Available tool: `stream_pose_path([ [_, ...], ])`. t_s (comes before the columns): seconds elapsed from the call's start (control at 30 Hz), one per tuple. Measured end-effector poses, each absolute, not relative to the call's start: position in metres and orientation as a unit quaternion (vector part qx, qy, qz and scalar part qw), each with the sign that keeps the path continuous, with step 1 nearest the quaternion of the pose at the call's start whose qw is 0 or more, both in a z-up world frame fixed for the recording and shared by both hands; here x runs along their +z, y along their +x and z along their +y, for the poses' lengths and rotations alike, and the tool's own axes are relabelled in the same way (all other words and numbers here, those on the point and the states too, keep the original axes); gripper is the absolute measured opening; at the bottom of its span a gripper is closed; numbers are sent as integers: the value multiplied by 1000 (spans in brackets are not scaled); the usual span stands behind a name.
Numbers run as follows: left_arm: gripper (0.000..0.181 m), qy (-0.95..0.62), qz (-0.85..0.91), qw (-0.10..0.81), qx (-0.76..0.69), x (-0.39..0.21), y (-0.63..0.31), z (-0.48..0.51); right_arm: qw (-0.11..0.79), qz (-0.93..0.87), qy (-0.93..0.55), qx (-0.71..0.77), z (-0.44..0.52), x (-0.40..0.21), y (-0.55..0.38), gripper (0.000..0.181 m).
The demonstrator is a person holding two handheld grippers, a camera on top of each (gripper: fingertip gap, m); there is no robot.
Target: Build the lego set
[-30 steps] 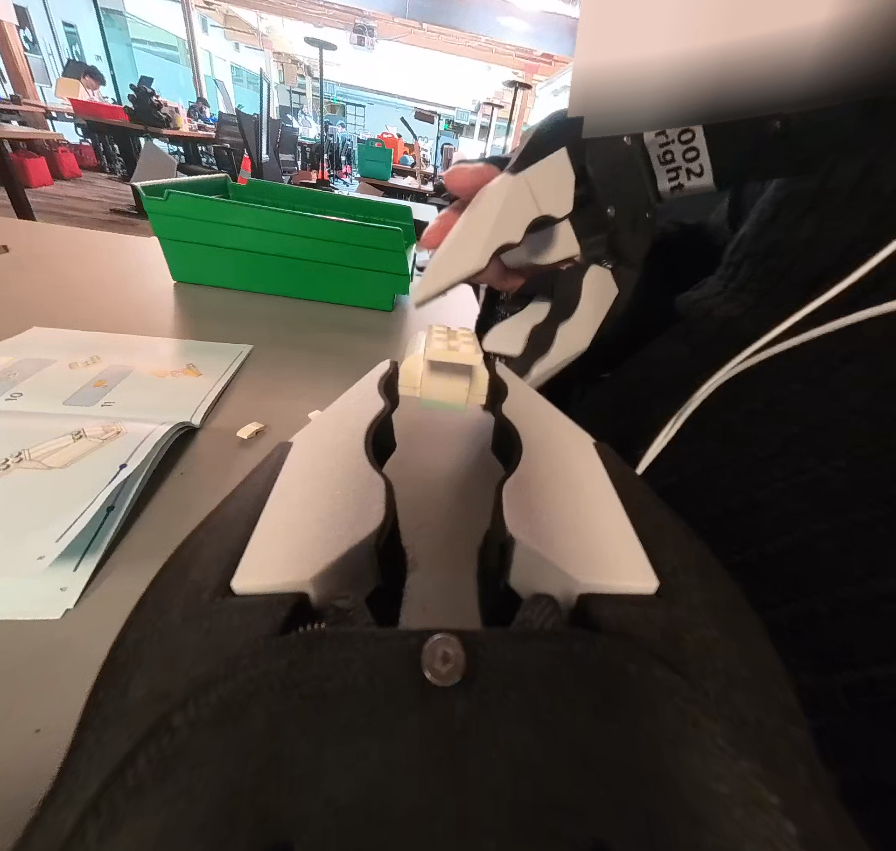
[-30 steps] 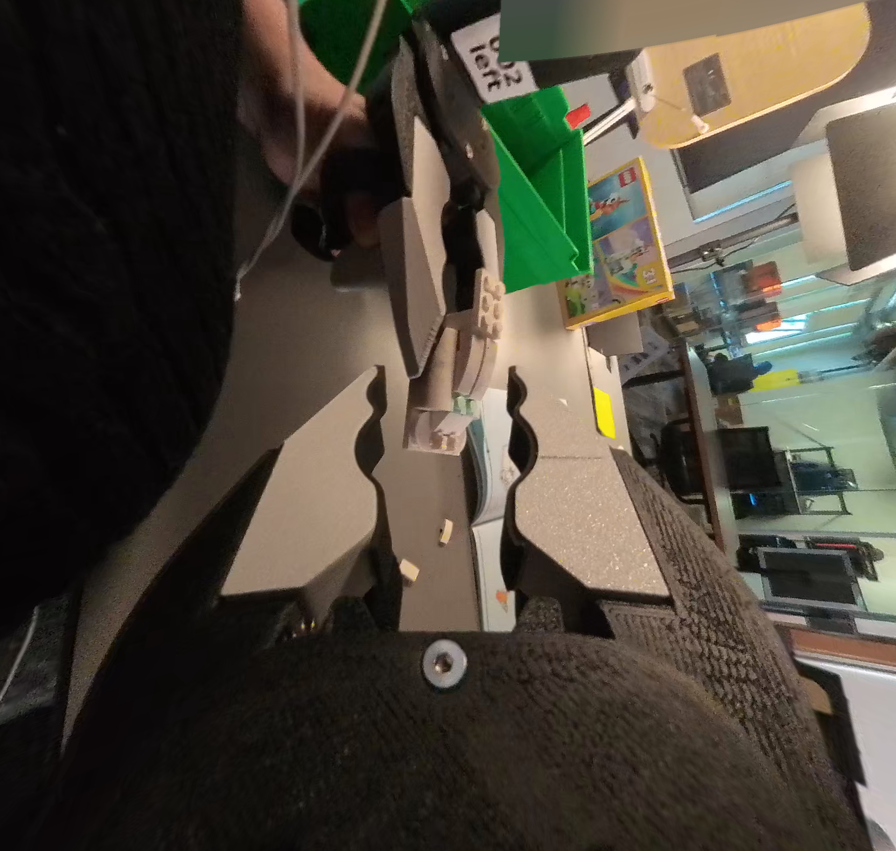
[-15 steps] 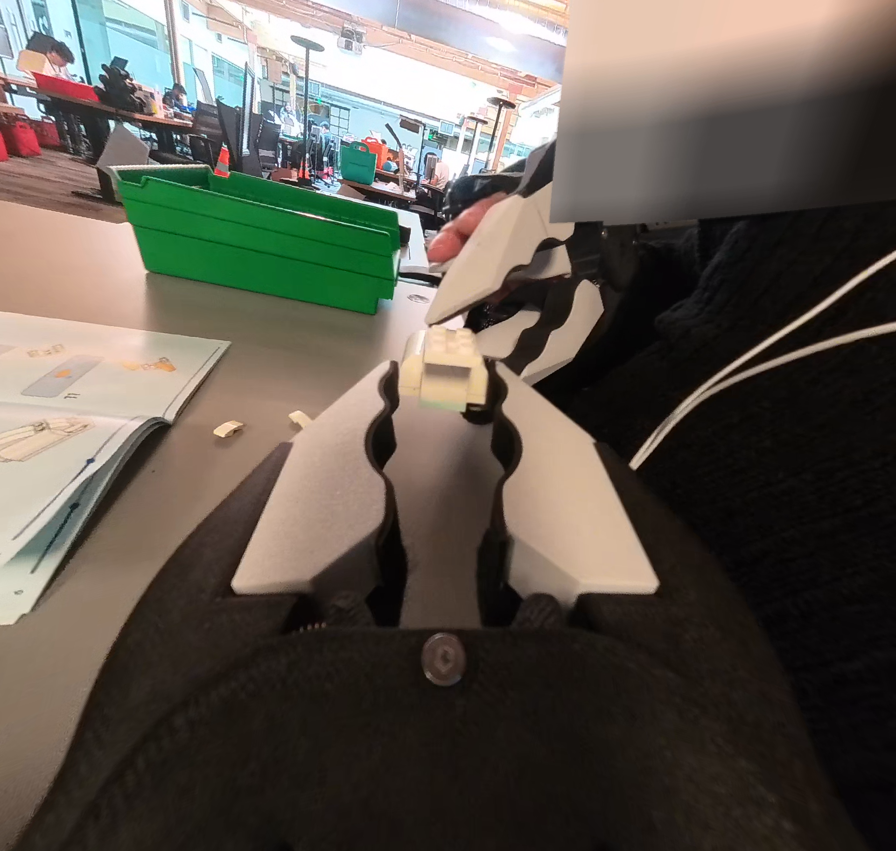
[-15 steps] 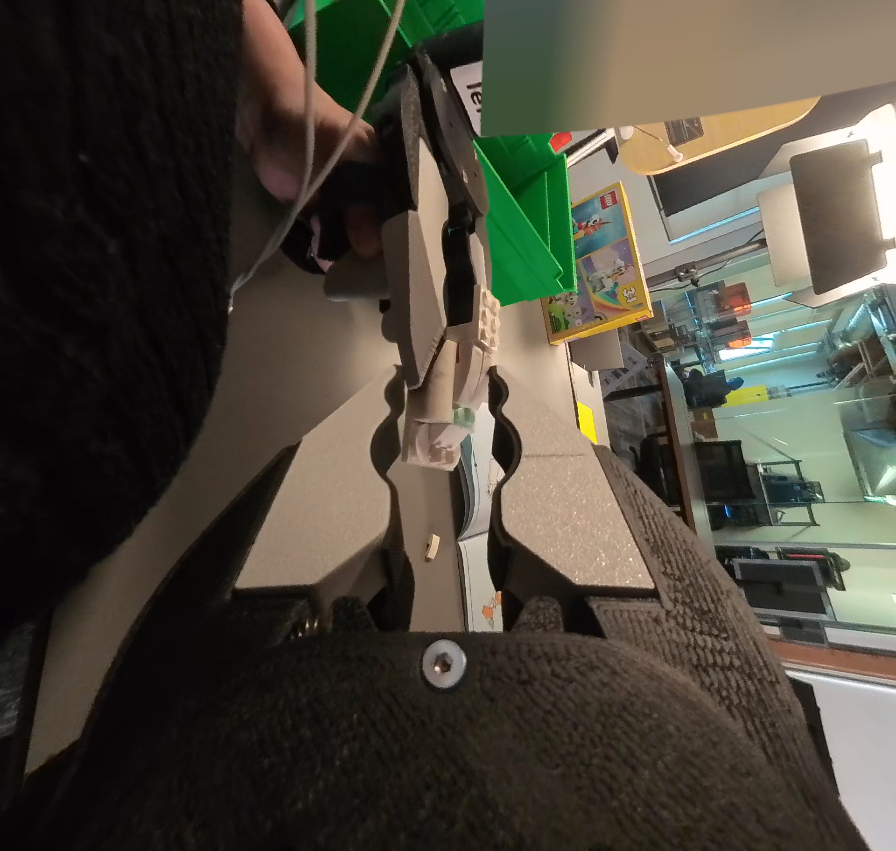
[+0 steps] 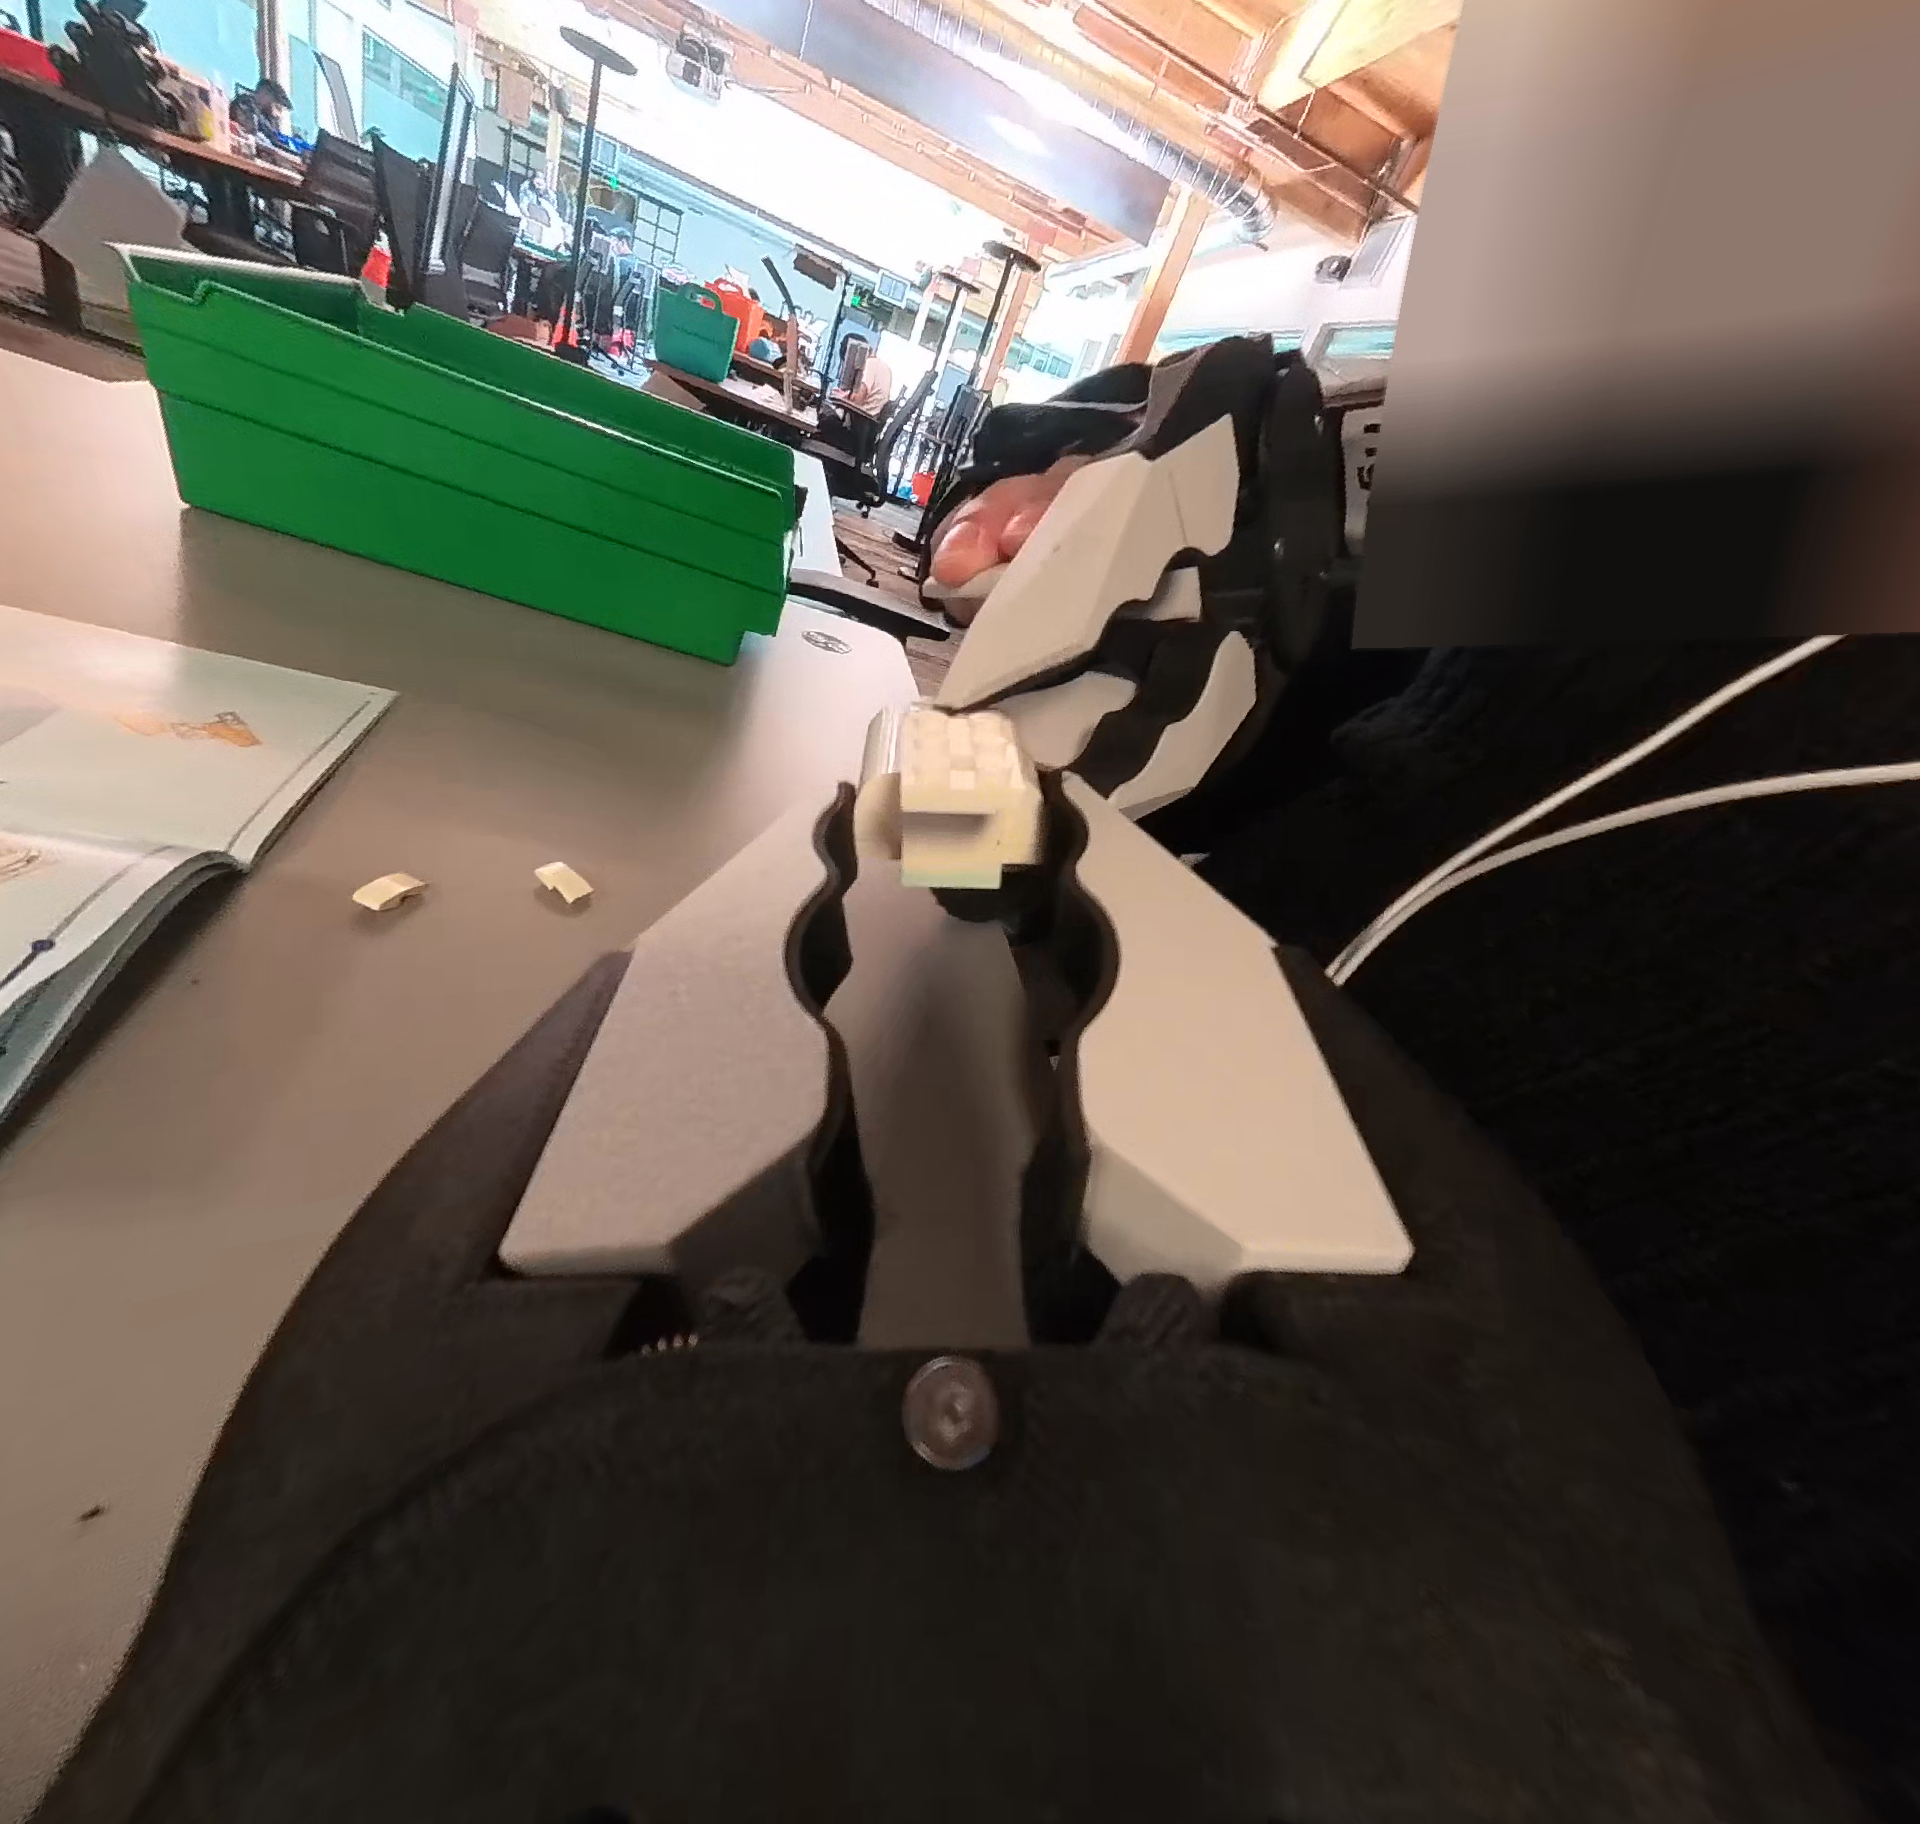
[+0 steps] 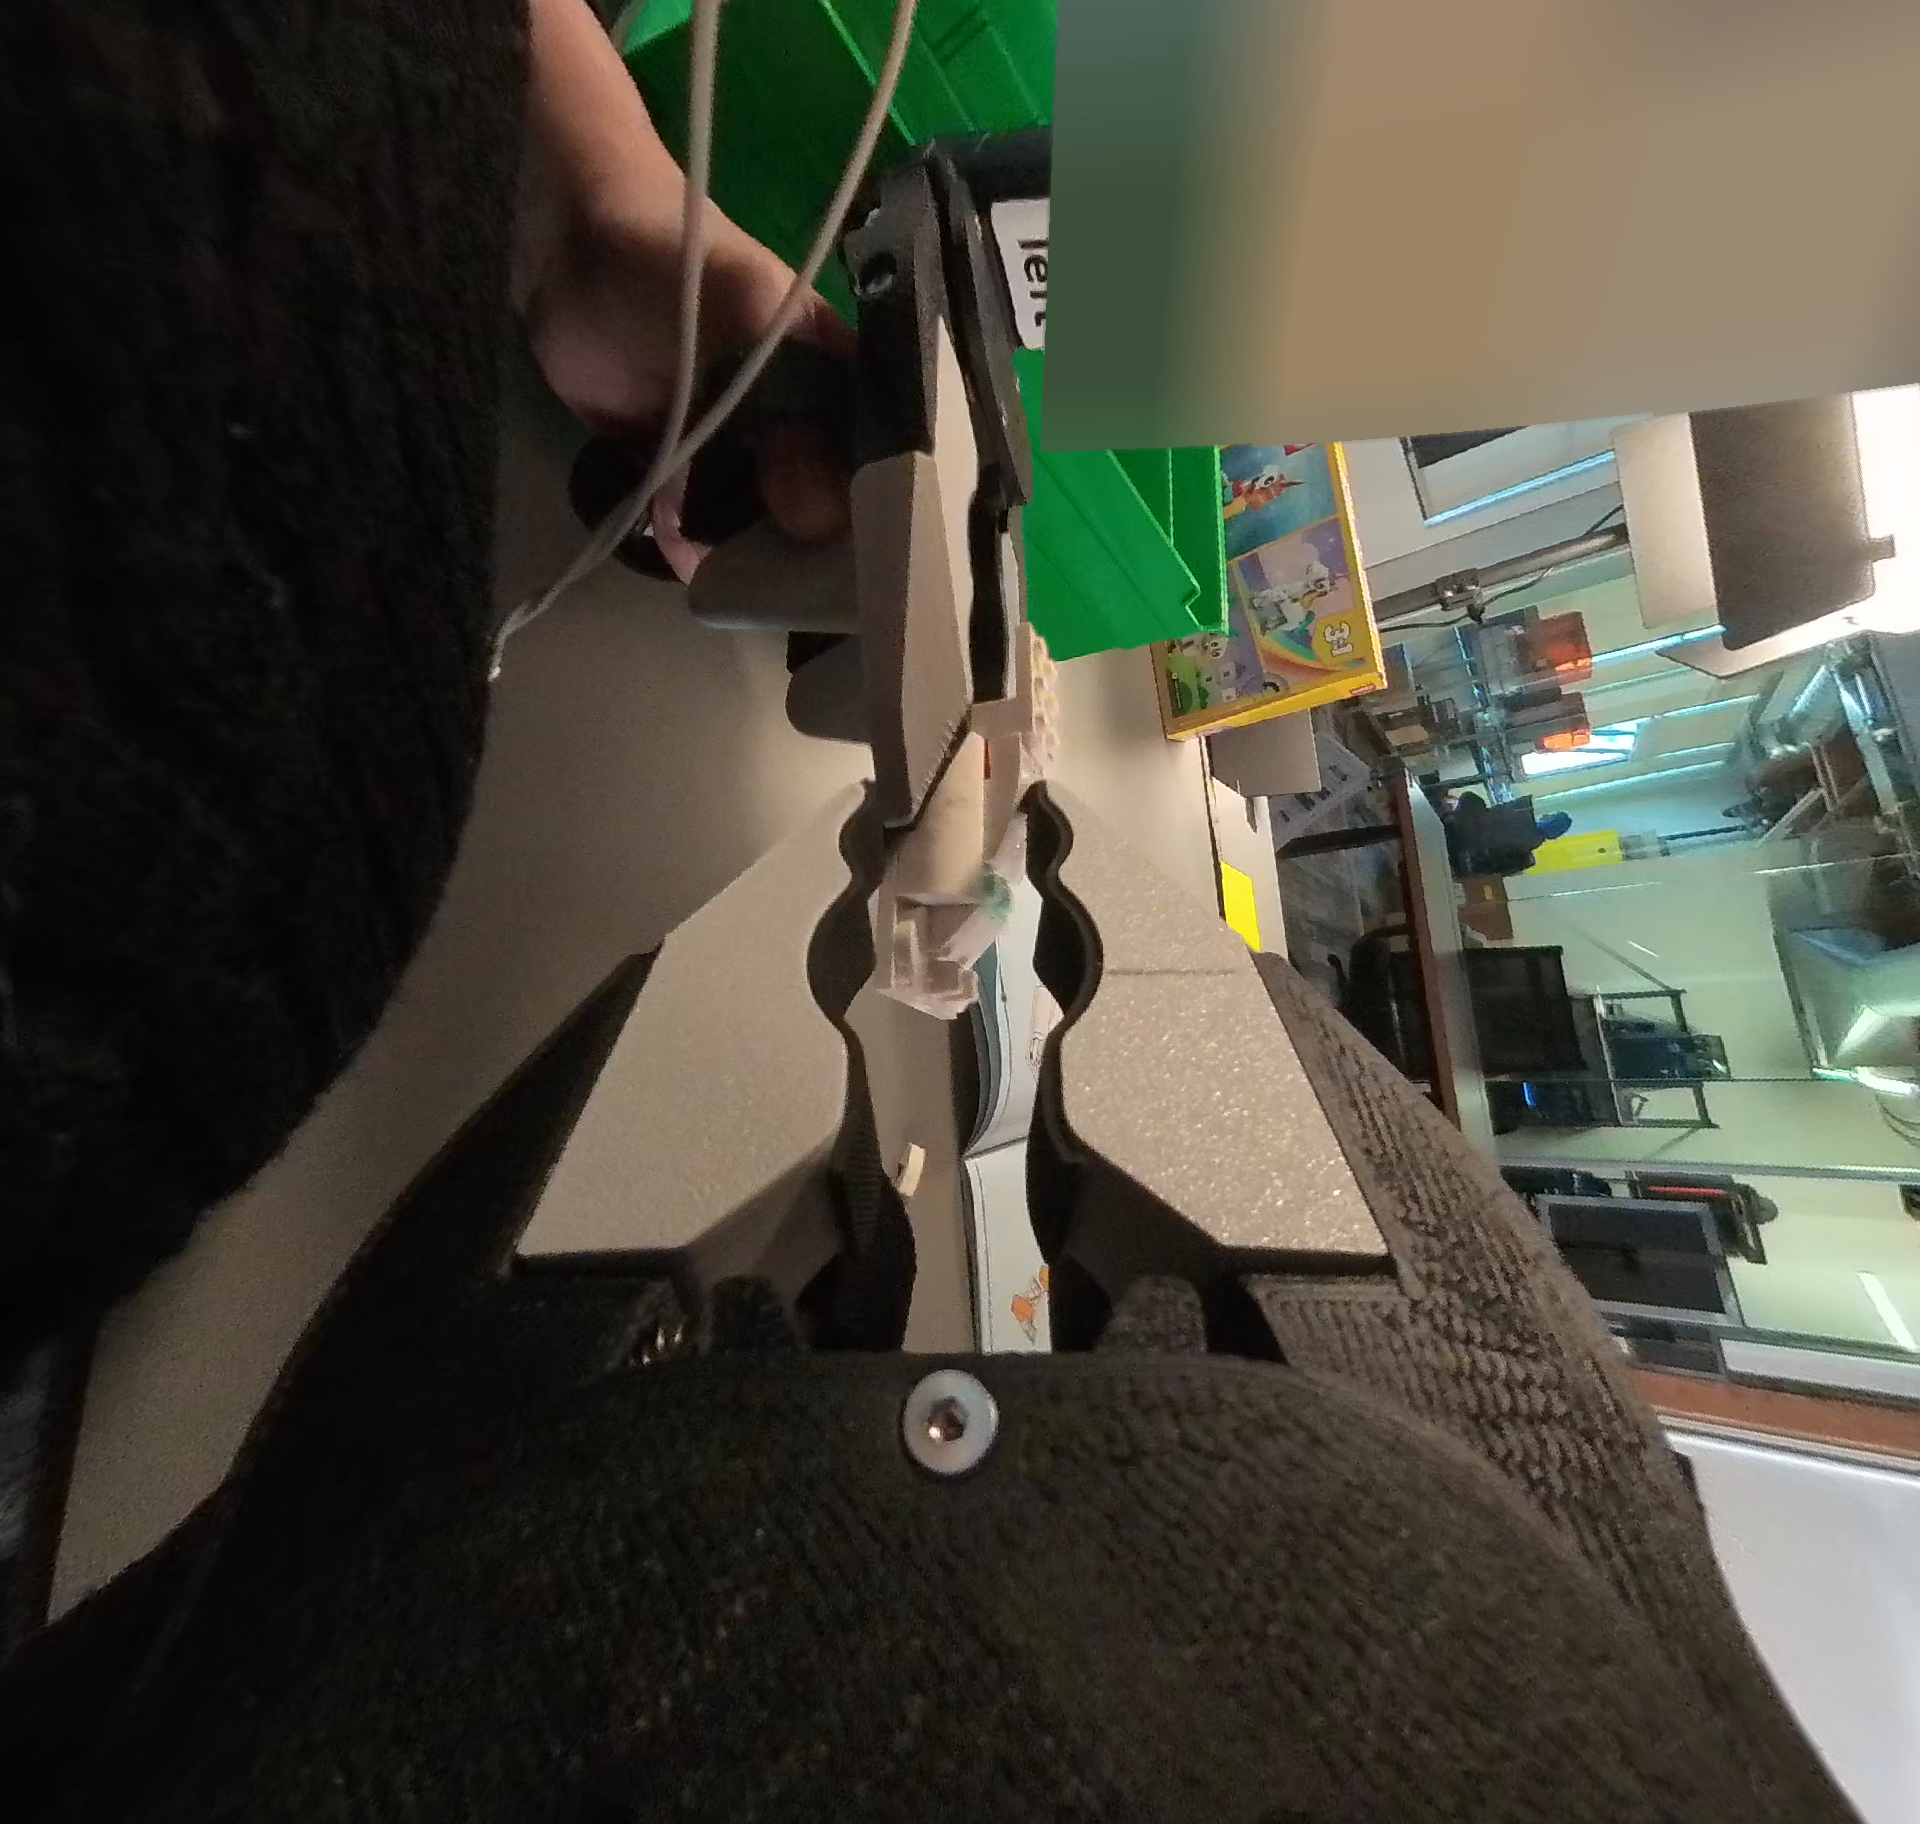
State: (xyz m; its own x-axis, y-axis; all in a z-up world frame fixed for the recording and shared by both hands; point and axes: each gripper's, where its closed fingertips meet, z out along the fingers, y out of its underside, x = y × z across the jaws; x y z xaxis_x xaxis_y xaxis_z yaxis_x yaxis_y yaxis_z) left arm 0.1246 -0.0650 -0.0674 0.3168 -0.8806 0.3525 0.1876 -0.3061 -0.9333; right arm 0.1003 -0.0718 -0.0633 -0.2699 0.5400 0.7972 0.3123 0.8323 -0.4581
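My left gripper point(image 5: 951, 818) is shut on a small white lego assembly point(image 5: 961, 787) and holds it above the grey table point(image 5: 499, 735). My right gripper point(image 5: 1023, 735) comes in from the upper right, and its upper fingertip point(image 5: 966, 683) touches the studded top of the assembly. In the right wrist view my right gripper point(image 6: 951, 818) has its fingers closed around the assembly point(image 6: 935, 943), which the left gripper point(image 6: 966, 766) holds from the far side. Two small white pieces point(image 5: 390, 891) point(image 5: 563, 881) lie loose on the table.
A green bin point(image 5: 468, 465) stands at the back of the table. An open instruction booklet point(image 5: 156, 766) lies at the left. A yellow lego box point(image 6: 1278, 590) stands beyond the bin. A person's dark sleeve point(image 5: 1610, 1047) fills the right side. Only a small space, under 4 cm, lies between the two pairs of fingers.
My right gripper has moved onto the assembly and its fingers have narrowed around it. The left gripper has kept its hold and lifted and turned a little.
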Motion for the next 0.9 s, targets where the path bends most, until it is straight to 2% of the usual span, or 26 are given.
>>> stream_pose_path([
  [0.23, 34, -623, 274, 512, -524, -68, 124, -64, 541, -785, -280, 114, -71, -64, 100, 27],
  [0.37, 35, -618, 281, 510, -528, -67, 127, -66, 541, -782, -285, 121, -71, -65, 100, 34],
  [0.9, 35, -610, 239, 454, -604, -65, 128, -67, 540, -786, -279, 108, -69, -62, 99, 26],
])
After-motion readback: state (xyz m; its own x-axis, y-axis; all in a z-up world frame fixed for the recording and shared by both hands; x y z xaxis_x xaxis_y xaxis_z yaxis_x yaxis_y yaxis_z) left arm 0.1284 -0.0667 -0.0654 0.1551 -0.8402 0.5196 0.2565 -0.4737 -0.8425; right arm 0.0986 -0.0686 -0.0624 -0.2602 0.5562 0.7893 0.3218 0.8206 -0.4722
